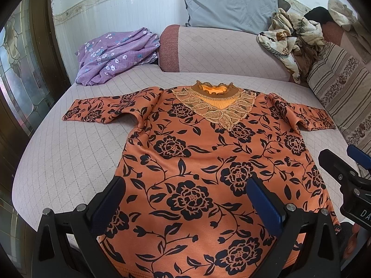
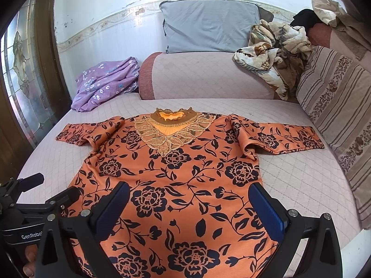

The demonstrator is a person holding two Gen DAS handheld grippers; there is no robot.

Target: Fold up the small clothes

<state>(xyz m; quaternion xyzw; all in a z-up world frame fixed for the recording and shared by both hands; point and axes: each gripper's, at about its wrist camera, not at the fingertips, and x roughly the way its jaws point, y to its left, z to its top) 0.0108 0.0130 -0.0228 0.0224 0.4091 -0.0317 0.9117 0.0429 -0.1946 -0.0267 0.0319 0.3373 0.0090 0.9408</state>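
Observation:
An orange top with black flowers (image 1: 197,153) lies flat, face up, on the quilted seat, both sleeves spread out, lace collar at the far end; it also shows in the right wrist view (image 2: 176,176). My left gripper (image 1: 185,199) is open and empty, hovering over the lower hem area. My right gripper (image 2: 190,206) is open and empty too, over the hem a little further right. The right gripper shows at the right edge of the left wrist view (image 1: 343,171). The left gripper shows at the left edge of the right wrist view (image 2: 44,192).
A purple flowered cloth (image 1: 116,53) lies crumpled at the back left. A grey pillow (image 1: 229,2) leans on the wall. A cream flowered blanket (image 1: 292,44) is heaped at the back right, beside a striped cushion (image 1: 340,85). The pink backrest (image 1: 220,48) bounds the seat.

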